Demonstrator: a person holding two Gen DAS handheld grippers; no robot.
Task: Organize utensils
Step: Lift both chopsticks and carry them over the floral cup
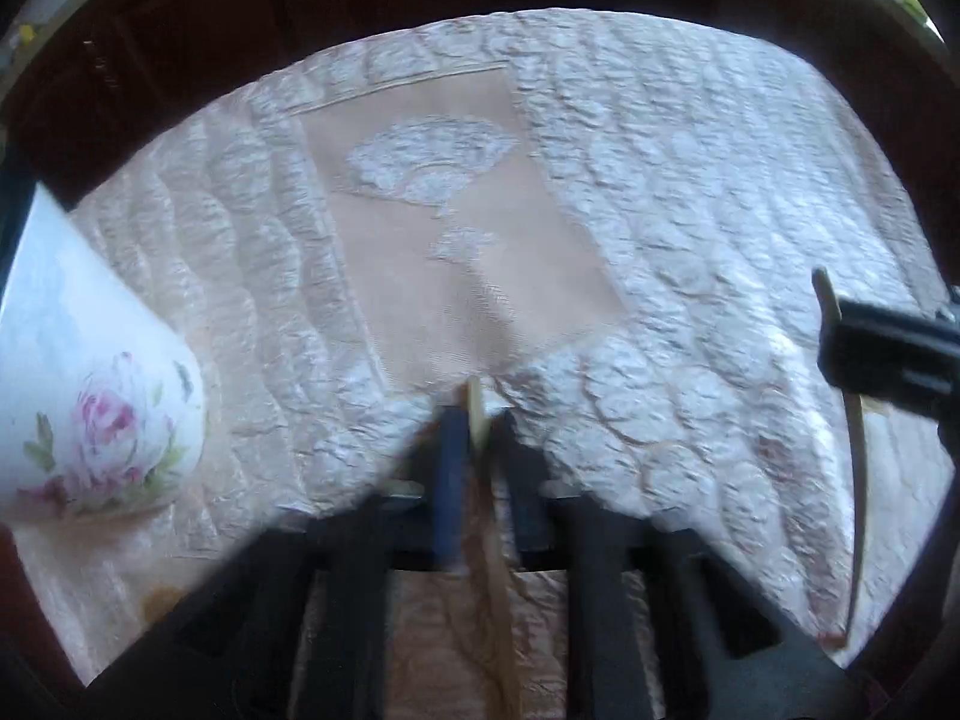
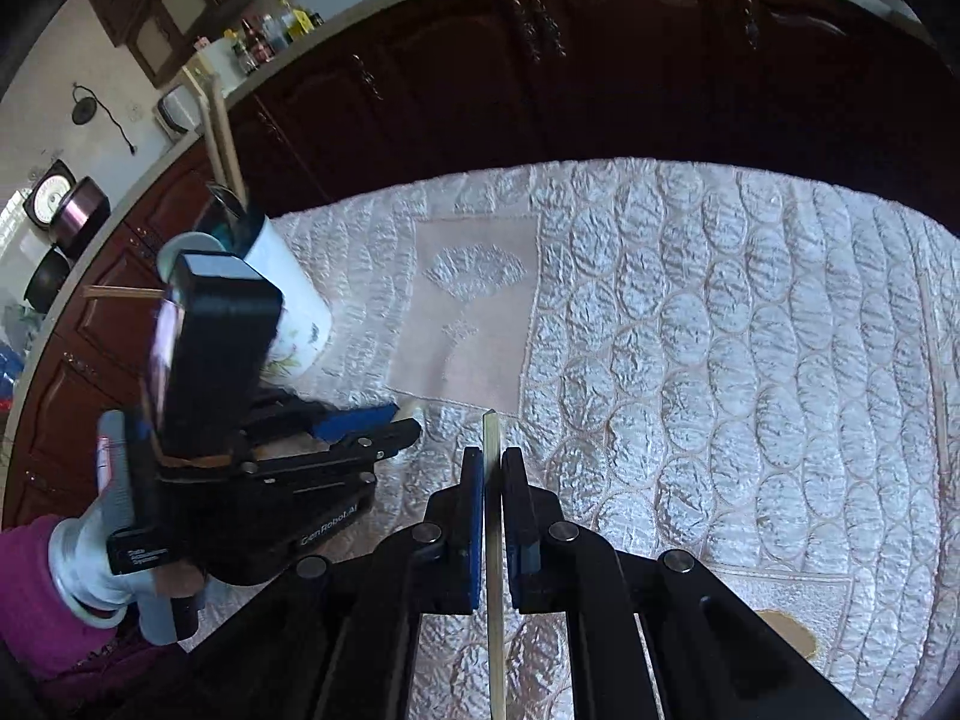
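Observation:
My left gripper (image 1: 478,417) is shut on a pale wooden chopstick (image 1: 476,402), low over the quilted tablecloth. It also shows in the right wrist view (image 2: 396,420). My right gripper (image 2: 493,462) is shut on a second chopstick (image 2: 492,438), which shows in the left wrist view (image 1: 855,450) at the right edge. A white floral cup (image 1: 90,396) stands at the left; in the right wrist view the cup (image 2: 294,300) holds several utensils (image 2: 225,138).
The cream quilted tablecloth (image 2: 720,330) covers the table, with a plain beige panel (image 1: 456,228) in the middle. Dark wooden cabinets (image 2: 600,72) run behind the table. A brown stain (image 2: 786,633) marks the cloth at the near right.

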